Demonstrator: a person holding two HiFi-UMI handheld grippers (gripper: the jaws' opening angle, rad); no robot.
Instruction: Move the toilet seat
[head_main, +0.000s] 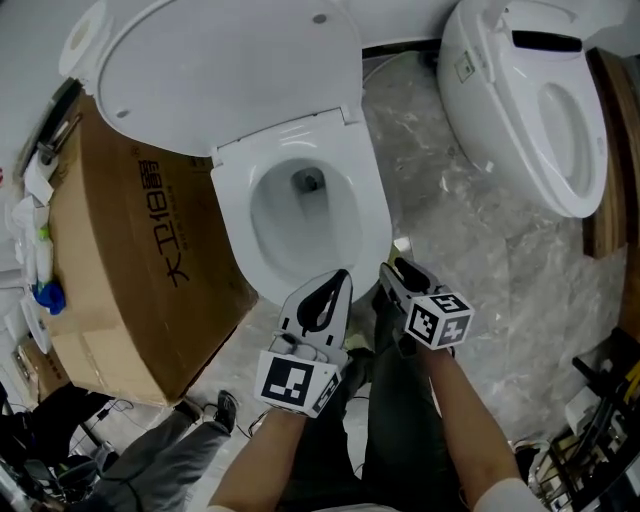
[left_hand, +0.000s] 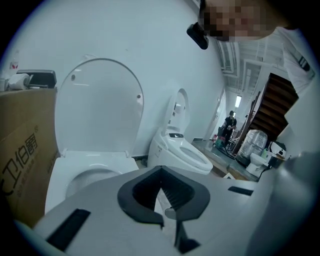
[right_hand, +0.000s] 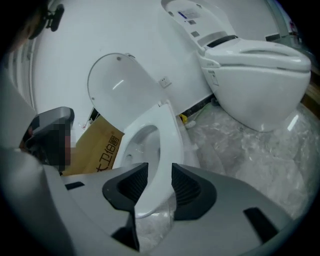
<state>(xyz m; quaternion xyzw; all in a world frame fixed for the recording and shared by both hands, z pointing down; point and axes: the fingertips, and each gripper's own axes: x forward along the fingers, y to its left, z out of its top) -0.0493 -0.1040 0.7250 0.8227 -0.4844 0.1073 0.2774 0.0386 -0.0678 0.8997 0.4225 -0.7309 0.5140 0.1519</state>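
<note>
A white toilet stands with its lid (head_main: 220, 70) raised against the wall and its seat (head_main: 232, 210) lying down on the bowl. In the head view both grippers hover at the bowl's front edge. My left gripper (head_main: 343, 275) is shut with nothing in it, its tips just over the front rim; in its own view the left gripper (left_hand: 161, 169) points at the seat (left_hand: 90, 160) and lid (left_hand: 97, 105). My right gripper (head_main: 395, 265) is open at the front right. In the right gripper view (right_hand: 160, 170) the seat's front rim (right_hand: 167, 135) shows in the gap, and the pads do not press on it.
A large cardboard box (head_main: 120, 270) stands tight against the toilet's left side. A second white toilet (head_main: 540, 100) sits at the right, beside a wooden panel (head_main: 610, 150). The marble floor (head_main: 480, 250) lies between them. Cables and clutter (head_main: 590, 430) fill the lower right corner.
</note>
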